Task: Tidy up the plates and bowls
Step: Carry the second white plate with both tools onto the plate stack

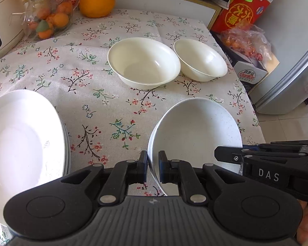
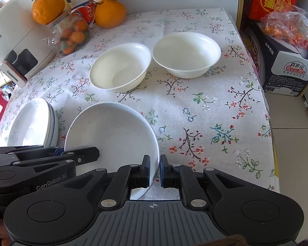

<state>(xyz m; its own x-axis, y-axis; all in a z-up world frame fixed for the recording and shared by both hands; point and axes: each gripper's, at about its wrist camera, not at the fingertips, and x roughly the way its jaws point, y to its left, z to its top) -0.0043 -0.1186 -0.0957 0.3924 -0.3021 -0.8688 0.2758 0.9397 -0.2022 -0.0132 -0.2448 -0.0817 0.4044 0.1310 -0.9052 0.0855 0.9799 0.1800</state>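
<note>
Both grippers hold one speckled white plate (image 1: 197, 131) above the floral tablecloth. My left gripper (image 1: 153, 164) is shut on its left rim. My right gripper (image 2: 155, 171) is shut on its right rim; the plate (image 2: 110, 131) tilts slightly. The right gripper shows in the left wrist view (image 1: 228, 155), and the left gripper in the right wrist view (image 2: 86, 153). A stack of white plates (image 1: 24, 143) lies at the left, also in the right wrist view (image 2: 33, 123). Two cream bowls stand side by side farther back: one larger (image 1: 143, 61) (image 2: 120, 66), one at the right (image 1: 200, 59) (image 2: 186, 53).
A glass jar of small oranges (image 1: 48, 18) and a large orange (image 1: 96, 1) stand at the back left beside a white appliance (image 2: 14, 43). Red and dark boxes (image 1: 242, 12) with a bag of fruit (image 2: 287, 30) stand past the table's right edge (image 2: 267, 106).
</note>
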